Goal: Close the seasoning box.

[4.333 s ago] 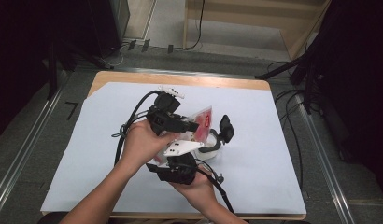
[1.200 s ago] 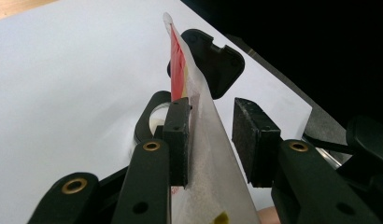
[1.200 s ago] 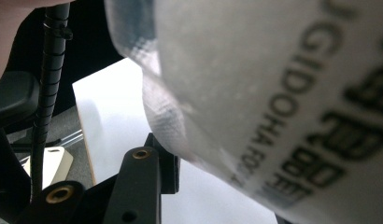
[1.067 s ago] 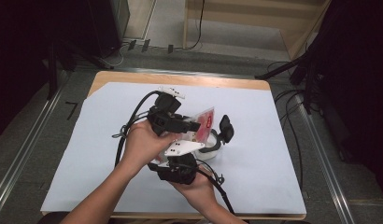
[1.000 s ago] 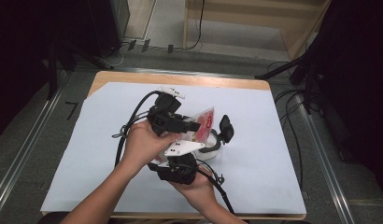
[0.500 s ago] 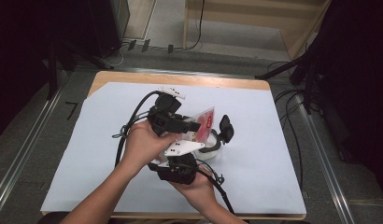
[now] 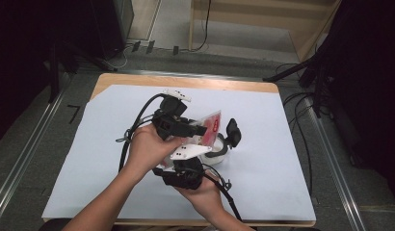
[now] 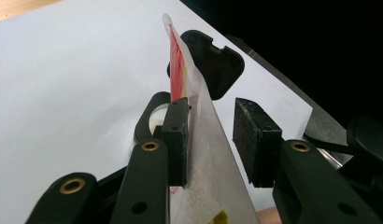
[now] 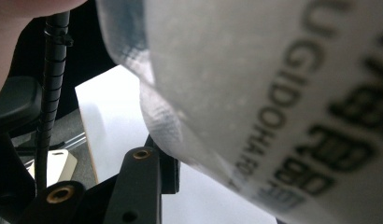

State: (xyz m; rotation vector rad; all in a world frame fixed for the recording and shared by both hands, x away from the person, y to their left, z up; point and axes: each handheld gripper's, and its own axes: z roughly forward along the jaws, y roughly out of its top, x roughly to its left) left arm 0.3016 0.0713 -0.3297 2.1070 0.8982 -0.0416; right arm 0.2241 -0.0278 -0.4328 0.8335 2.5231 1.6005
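A red-and-white packet point(image 7: 210, 126) is held up on edge above a small black-rimmed cup point(image 7: 219, 153) whose hinged lid point(image 7: 233, 132) stands open. My left gripper point(image 7: 198, 130) reaches in from the left. In the left gripper view the packet point(image 8: 199, 140) leans on one pad point(image 8: 176, 140), and the other pad point(image 8: 250, 140) stands clear of it, so this gripper point(image 8: 213, 121) is open. My right gripper point(image 7: 196, 147) comes up from below under its white plate. Its view is crowded by the packet point(image 9: 273, 93); one finger point(image 9: 143, 186) lies against it and the other is hidden.
A white sheet point(image 7: 104, 144) covers the wooden table point(image 7: 186, 82). Black cables point(image 7: 138, 115) loop off the grippers to the left and toward the front edge. Metal floor rails point(image 7: 22, 154) run along both sides. The cup's lid point(image 8: 213, 65) rises just behind the packet.
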